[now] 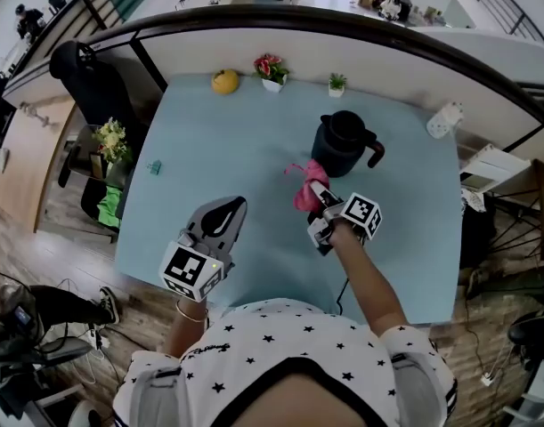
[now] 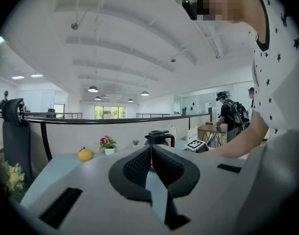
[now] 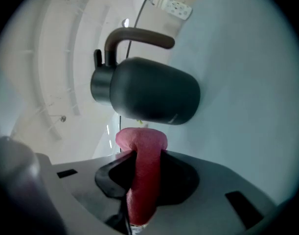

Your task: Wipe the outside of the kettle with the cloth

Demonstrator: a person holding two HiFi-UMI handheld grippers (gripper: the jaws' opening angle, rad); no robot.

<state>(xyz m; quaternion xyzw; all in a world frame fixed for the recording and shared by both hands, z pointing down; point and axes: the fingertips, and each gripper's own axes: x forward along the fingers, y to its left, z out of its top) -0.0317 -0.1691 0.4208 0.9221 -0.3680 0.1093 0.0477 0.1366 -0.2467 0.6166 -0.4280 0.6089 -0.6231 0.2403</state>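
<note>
A dark kettle (image 1: 341,143) with a brown handle stands on the pale blue table (image 1: 218,167), right of centre. In the right gripper view the kettle (image 3: 147,94) fills the middle, lying sideways in the picture. My right gripper (image 1: 314,194) is shut on a pink cloth (image 1: 308,185) just in front of the kettle, and whether the cloth touches it is not clear. The cloth (image 3: 144,173) is pinched between the jaws. My left gripper (image 1: 222,217) is shut and empty near the table's front left. The kettle (image 2: 159,138) shows beyond its tips (image 2: 150,150).
A yellow fruit (image 1: 224,81), a small flower pot (image 1: 271,69) and a tiny green plant (image 1: 337,83) line the far edge. A white power strip (image 1: 443,119) lies at the far right. A black chair (image 1: 89,83) stands left of the table.
</note>
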